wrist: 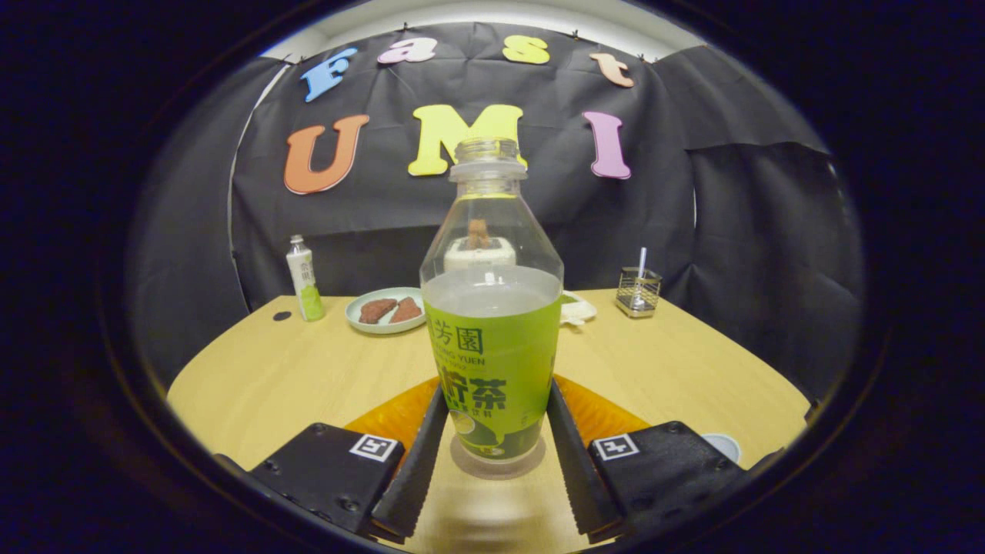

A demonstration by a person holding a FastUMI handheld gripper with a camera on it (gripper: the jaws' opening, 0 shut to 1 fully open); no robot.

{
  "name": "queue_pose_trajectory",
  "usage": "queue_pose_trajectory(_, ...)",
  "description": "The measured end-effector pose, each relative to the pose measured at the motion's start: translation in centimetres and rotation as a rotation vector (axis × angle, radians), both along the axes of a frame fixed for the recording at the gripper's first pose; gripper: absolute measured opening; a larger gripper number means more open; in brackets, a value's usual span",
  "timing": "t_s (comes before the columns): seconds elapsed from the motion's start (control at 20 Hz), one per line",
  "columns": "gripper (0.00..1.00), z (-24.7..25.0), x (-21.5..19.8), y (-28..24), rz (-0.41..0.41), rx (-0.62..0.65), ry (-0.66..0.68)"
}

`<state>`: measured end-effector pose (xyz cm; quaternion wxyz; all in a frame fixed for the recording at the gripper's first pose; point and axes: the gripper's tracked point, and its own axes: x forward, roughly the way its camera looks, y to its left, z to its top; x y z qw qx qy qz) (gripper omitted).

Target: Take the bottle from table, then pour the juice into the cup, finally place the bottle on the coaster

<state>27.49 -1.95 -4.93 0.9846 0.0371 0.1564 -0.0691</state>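
Gripping the bottle (492, 338) is how I judge this moment: my gripper (490, 450) has one finger against each side of its labelled lower body, low in the middle of the frame, and both seem to press on it. The cap is off and the liquid stands at about the label's top edge. Its base looks just clear of the table (262, 377), with a soft shadow below, though I cannot be sure it is off the wood. An orange mat, probably the coaster (396, 415), shows behind the bottle at lower centre, on both sides of my fingers.

A pale round rim at the lower right, beside my right finger, may be the cup (723, 445); too little of it shows to say. If so, the next move calls for carrying the bottle upright to the right before tilting, slowly, since the neck is open.

Room is good to left and right of the bottle. Along the far edge sit a small bottle (305, 278) at upper left, a plate (385, 309) with two brown pieces, and a wire holder (638, 291) at upper right, all well apart from me.
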Motion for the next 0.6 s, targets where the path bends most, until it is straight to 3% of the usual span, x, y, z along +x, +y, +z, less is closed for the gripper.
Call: queue_pose_trajectory(0.6, 0.8, -3.5, 2.3, -0.4, 0.039, 0.003, 0.073)
